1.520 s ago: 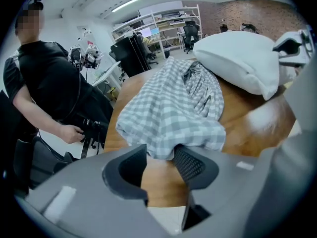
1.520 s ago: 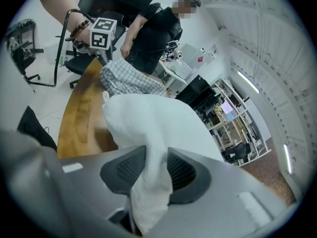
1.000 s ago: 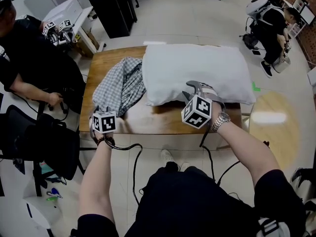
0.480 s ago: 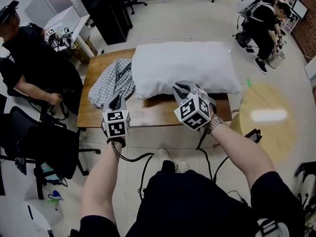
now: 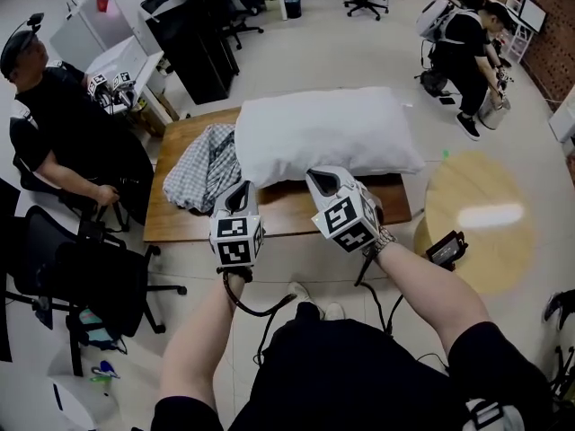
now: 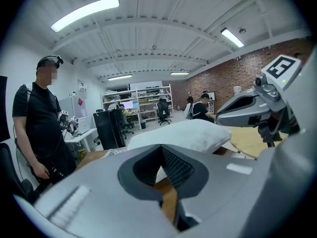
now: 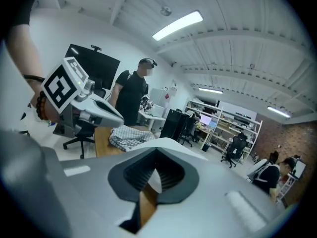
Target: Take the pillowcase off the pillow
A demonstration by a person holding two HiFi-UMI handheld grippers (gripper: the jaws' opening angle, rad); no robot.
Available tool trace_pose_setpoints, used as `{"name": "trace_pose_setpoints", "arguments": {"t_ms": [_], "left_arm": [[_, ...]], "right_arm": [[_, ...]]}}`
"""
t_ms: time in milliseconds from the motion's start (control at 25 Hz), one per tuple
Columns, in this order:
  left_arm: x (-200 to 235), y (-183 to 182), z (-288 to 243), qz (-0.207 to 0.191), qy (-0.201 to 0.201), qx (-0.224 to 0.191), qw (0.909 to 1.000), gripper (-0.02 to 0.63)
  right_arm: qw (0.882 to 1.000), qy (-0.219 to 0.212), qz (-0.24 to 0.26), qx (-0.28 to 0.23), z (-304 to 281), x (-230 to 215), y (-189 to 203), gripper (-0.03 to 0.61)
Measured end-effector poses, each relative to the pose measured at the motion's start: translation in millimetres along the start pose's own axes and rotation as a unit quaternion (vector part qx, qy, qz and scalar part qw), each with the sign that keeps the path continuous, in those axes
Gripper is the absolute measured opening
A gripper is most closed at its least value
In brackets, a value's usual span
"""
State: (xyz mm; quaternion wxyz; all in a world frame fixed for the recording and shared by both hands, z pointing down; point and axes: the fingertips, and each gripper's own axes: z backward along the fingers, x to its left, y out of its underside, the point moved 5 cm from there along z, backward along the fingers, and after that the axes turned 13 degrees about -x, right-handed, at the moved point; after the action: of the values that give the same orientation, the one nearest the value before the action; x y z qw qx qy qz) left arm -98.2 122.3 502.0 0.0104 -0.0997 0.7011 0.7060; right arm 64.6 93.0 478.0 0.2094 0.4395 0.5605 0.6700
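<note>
A bare white pillow [image 5: 323, 133] lies across the wooden table [image 5: 287, 209]. The checked pillowcase [image 5: 205, 164] lies crumpled on the table against the pillow's left end. My left gripper [image 5: 239, 189] hovers over the table's front edge, pointing toward the pillow and apart from the cloth. My right gripper [image 5: 322, 180] hangs beside it, just in front of the pillow's near edge. Both sets of jaws have just been closing and now stand shut with nothing between them. In the left gripper view the pillow [image 6: 183, 135] lies beyond the shut jaws. The right gripper view shows the pillowcase [image 7: 130, 135].
A person in black [image 5: 72, 133] sits left of the table beside an office chair [image 5: 81, 268]. A black cabinet [image 5: 193, 34] stands behind. A round wooden table [image 5: 485, 223] is at the right, and another person [image 5: 467, 43] crouches at the back right. Cables hang from both grippers.
Both grippers have lifted off the table and drawn together near its front edge. The left one left the pillowcase's corner and moved right. Both sets of jaws went from open to shut.
</note>
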Motion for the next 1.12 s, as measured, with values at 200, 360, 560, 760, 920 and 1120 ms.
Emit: {"name": "trace_pose_setpoints", "arguments": {"t_ms": [200, 360, 560, 760, 920, 1120], "left_arm": [[-38.9, -15.9, 13.8, 0.006, 0.035, -0.034, 0.9988, 0.005], [-45.0, -34.8, 16.0, -0.003, 0.056, -0.045, 0.9974, 0.005], [-59.2, -22.7, 9.2, -0.009, 0.063, -0.043, 0.997, 0.005], [-44.7, -25.3, -0.6, -0.007, 0.067, -0.038, 0.997, 0.005], [-66.9, -17.4, 14.5, -0.011, 0.067, -0.04, 0.9969, 0.005], [-64.9, -13.8, 13.7, -0.013, 0.07, -0.042, 0.9966, 0.005]], "right_arm": [[0.999, -0.003, -0.017, -0.05, 17.7, 7.4, -16.4, 0.0], [0.998, 0.002, -0.028, -0.056, 16.1, 8.7, -31.1, 0.0], [0.998, 0.003, -0.034, -0.058, 18.9, 10.4, -17.5, 0.0], [0.998, 0.002, -0.031, -0.054, -1.5, 10.1, -26.0, 0.0], [0.998, 0.003, -0.027, -0.059, 21.9, 20.0, -16.4, 0.0], [0.998, 0.007, -0.024, -0.061, 18.5, 23.1, -13.6, 0.0]]}}
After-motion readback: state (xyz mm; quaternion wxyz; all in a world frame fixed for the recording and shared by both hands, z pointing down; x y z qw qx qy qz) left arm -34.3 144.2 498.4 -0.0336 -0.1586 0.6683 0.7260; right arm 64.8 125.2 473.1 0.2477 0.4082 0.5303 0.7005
